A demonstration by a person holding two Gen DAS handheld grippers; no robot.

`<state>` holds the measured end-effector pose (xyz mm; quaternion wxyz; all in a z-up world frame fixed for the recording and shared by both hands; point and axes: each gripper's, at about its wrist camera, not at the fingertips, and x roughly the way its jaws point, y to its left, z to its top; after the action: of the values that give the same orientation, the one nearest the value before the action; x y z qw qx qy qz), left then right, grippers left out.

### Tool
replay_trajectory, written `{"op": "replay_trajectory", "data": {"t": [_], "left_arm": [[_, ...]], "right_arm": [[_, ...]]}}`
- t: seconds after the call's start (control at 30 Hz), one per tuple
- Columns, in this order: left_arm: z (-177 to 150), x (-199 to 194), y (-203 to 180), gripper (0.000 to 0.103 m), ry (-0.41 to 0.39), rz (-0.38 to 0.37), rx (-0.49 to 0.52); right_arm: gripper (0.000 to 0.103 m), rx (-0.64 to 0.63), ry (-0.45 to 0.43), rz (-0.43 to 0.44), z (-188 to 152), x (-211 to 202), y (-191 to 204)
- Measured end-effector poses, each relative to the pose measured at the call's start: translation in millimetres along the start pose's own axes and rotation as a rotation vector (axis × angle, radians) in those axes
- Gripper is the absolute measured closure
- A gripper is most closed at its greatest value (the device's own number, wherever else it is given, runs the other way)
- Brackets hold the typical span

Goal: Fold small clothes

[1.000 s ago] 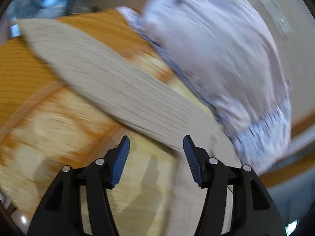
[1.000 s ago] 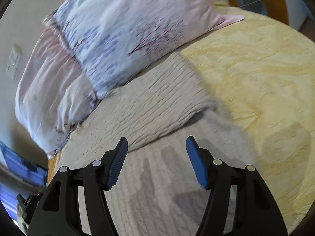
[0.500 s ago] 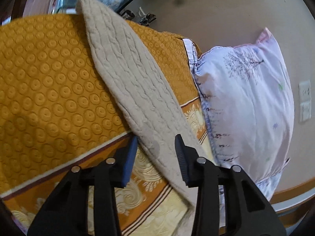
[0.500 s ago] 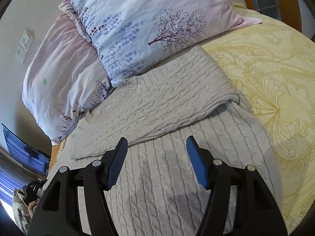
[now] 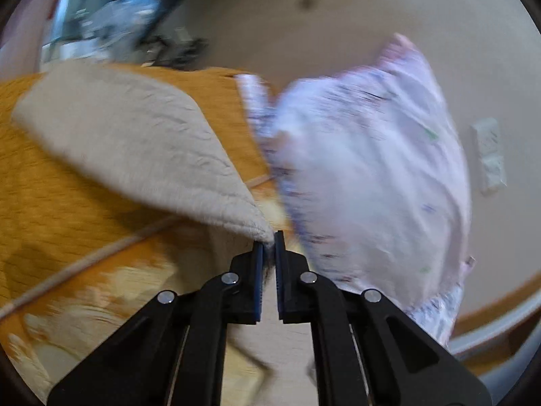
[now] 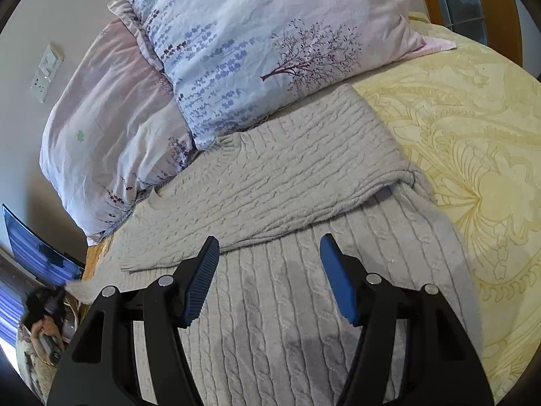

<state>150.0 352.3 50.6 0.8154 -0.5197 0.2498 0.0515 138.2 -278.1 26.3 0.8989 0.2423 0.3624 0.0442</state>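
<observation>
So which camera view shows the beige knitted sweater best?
The right wrist view: the sweater lies sharp on the yellow bedcover, one part folded over the body. The left wrist view is blurred and shows only a sleeve-like part, pinched in the left tool.

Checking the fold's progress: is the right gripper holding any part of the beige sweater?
No. The right gripper stands open above the sweater, its blue pads apart with no fabric pinched between them.

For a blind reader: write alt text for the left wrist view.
The left gripper pinches the edge of a beige knit sweater and holds it above an orange bedspread. A pale flowered pillow leans against the wall on the right; the picture is blurred.
</observation>
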Motion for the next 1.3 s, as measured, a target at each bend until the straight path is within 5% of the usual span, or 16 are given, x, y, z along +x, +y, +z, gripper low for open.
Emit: {"op": "replay_trajectory", "data": {"t": [0.17, 0.4, 0.6, 0.73, 0.83, 0.93, 1.07, 1.3], "left_arm": [[-32.6, 14.4, -64.3, 0.098, 0.053, -0.127, 0.150], [-123.4, 58.4, -137.5, 0.098, 0.216, -0.243, 0.365], [-210.6, 109.2, -152.6, 0.098, 0.385, -0.199, 0.472], [-245.5, 126.7, -147.1, 0.097, 0.429, -0.127, 0.533], [-252.0, 125.1, -140.0, 0.089, 0.473, -0.103, 0.563], [-242.1, 110.1, -129.9, 0.060, 0.494, -0.122, 0.552], [-211.1, 82.8, -106.8, 0.058, 0.438, -0.121, 0.532], [-161.0, 110.0, -61.1, 0.058, 0.471, -0.117, 0.212]], "right_arm": [[0.039, -0.011, -0.007, 0.006, 0.9, -2.6, 0.2], [0.038, -0.016, -0.002, 0.013, 0.1, -2.1, -2.7], [0.038, -0.033, 0.019, 0.016, -3.5, -1.0, 1.5], [0.038, -0.077, 0.037, 0.024, -4.1, -0.8, 11.2], [0.038, -0.133, 0.060, 0.036, -2.8, 2.0, 24.9], [0.038, -0.226, 0.069, 0.042, -0.8, 4.8, 47.0], [0.038, -0.407, 0.088, 0.090, -2.6, 13.3, 92.1], [0.039, -0.581, 0.119, 0.173, -17.5, 32.7, 151.5]]}}
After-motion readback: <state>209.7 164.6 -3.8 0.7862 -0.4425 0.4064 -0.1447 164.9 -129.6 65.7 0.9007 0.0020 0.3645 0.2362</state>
